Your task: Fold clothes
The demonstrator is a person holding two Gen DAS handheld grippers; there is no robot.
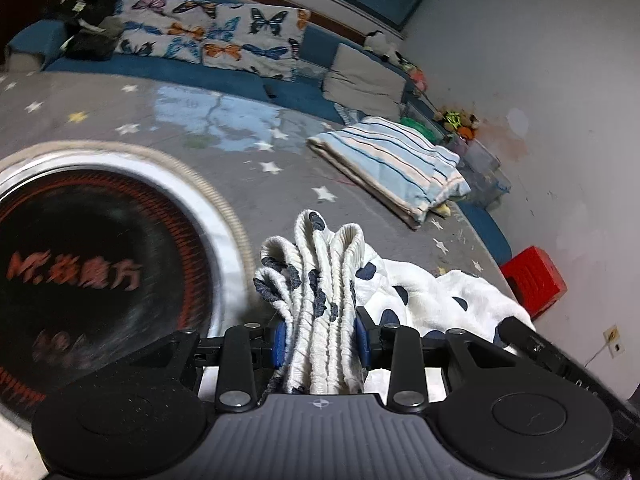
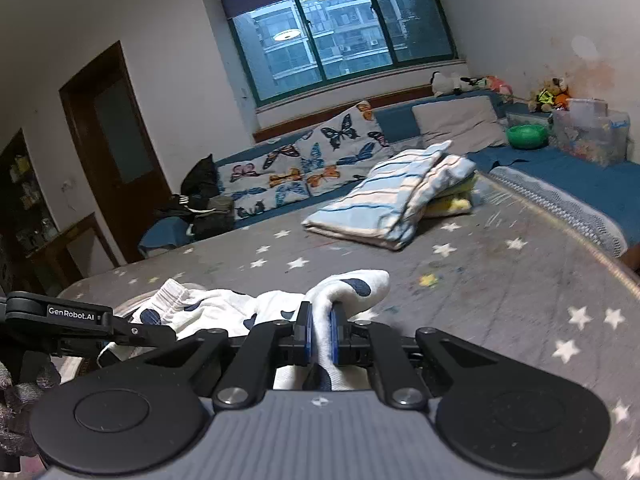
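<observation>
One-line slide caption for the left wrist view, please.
Left hand-held gripper clamps the bunched elastic waistband of white polka-dot shorts above a star-patterned grey bedsheet.

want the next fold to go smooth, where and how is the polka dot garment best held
Hold the polka dot garment at its two ends, as now: the left gripper shut across the bunched ribbed waistband, the right gripper shut on a thin fold at the other end. Come in low from the near edge of the star-print mat. The gathered band gives bulk to clamp, and the cloth between hangs slack.
</observation>
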